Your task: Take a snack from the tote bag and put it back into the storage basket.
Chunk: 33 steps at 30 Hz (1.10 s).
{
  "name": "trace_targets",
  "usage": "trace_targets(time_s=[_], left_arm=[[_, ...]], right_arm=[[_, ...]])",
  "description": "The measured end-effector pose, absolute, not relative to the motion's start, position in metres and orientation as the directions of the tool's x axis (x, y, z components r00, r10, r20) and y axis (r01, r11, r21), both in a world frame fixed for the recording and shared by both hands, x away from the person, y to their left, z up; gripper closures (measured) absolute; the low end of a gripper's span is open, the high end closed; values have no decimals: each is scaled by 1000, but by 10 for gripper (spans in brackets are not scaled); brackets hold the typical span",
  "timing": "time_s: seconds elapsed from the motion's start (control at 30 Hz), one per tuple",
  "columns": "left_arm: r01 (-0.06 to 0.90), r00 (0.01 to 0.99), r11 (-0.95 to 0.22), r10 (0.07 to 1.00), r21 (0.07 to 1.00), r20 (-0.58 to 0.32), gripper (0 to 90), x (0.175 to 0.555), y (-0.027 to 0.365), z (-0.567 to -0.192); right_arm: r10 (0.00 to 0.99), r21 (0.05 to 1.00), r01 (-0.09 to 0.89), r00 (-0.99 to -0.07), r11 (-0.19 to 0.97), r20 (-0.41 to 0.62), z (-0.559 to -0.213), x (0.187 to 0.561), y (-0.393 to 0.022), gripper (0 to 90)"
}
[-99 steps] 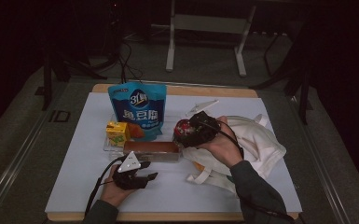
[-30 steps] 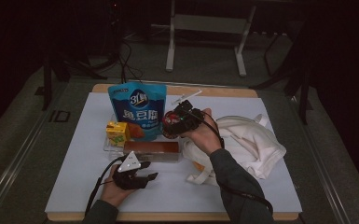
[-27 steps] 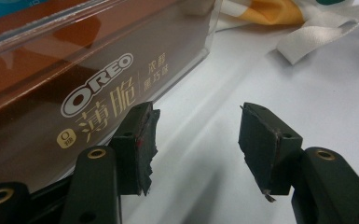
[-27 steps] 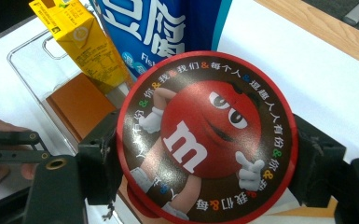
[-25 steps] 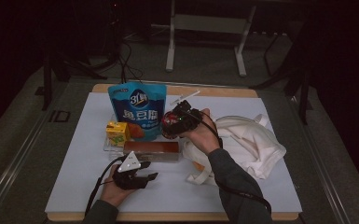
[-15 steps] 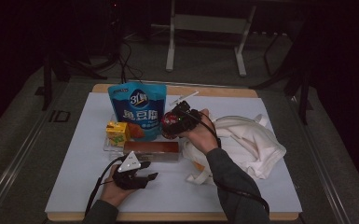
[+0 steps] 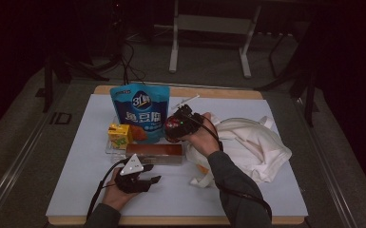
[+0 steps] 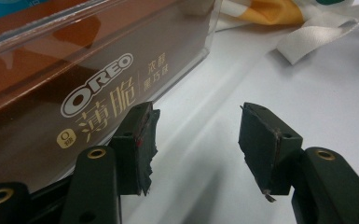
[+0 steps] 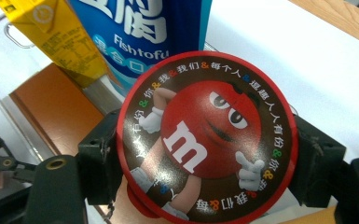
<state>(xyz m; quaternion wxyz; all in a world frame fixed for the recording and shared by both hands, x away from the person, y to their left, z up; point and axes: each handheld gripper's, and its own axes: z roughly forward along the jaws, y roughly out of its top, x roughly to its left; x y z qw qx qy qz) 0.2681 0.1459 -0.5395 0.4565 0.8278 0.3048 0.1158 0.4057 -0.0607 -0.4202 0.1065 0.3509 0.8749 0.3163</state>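
Observation:
My right gripper (image 7: 178, 124) is shut on a round red M&M's container (image 9: 207, 135), one jaw on each side of its lid. It holds the container (image 7: 173, 126) above the table, just right of the blue Fishtofu pouch (image 7: 140, 111). A yellow juice carton (image 7: 119, 135) stands left of the pouch. In front of both, a brown Oreo box (image 7: 154, 151) lies in a clear tray. My left gripper (image 7: 154, 173) rests on the white mat near the front edge, open with nothing between its jaws. Its left jaw stands close to the Oreo box (image 8: 74, 79).
A crumpled white cloth bag (image 7: 252, 145) with loose straps (image 8: 317, 39) lies at the right of the mat, with something orange (image 8: 265, 9) at its near edge. The white mat (image 7: 76, 180) covers a wooden table. Dark floor and metal stand legs lie beyond.
Over the last few seconds my right gripper carried the red container from beside the bag leftward and farther away, toward the blue pouch. It has hardly moved in the last second. The left gripper stayed put.

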Motion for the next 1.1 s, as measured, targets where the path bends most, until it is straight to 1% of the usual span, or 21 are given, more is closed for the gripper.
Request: trace_targets(time_s=[0.17, 0.43, 0.87, 1.1], left_arm=[[398, 787, -397, 610, 827, -86, 457, 268, 146, -540], [396, 789, -399, 609, 827, -84, 456, 268, 146, -539], [399, 788, -399, 610, 826, -87, 456, 268, 146, -539], [398, 788, -400, 609, 825, -85, 456, 268, 146, -539]], right_arm=[[690, 623, 556, -723, 550, 35, -426, 408, -59, 254], [696, 611, 550, -718, 569, -2, -434, 410, -55, 253], [697, 578, 580, -716, 574, 27, -439, 409, -56, 253], [716, 565, 603, -697, 562, 32, -443, 410, -53, 252]])
